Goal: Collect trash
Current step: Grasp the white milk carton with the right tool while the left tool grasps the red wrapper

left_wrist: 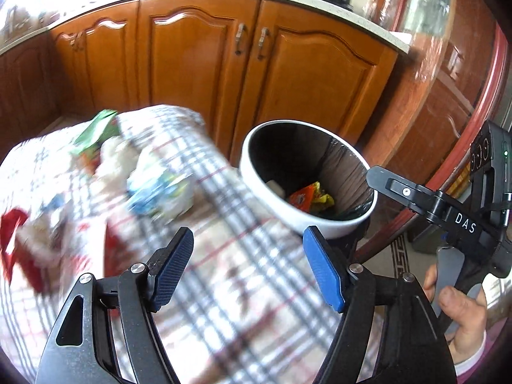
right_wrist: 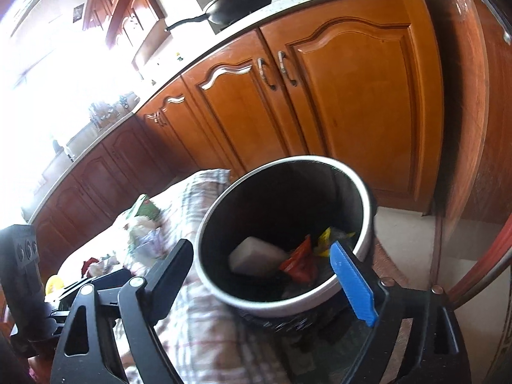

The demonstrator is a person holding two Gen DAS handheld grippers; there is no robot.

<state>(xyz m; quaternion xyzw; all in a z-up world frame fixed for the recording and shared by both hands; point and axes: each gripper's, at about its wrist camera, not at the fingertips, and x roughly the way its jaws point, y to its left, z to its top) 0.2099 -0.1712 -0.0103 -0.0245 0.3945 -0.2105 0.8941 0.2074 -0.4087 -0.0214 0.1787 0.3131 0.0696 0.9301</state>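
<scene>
Kitchen cabinets behind; both tongs apart, empty, w/ bin near.

Left gripper angled downward, jaws spread wide with nothing between the blue pads. Right gripper likewise tilted down and gaping, nothing pressed by either finger (near pad blue, far one seen dark from behind). In the left wrist view, right hand wrapped around the handle of its gripper, thumb on top, a pale sleeve cuff at the wrist.
</scene>
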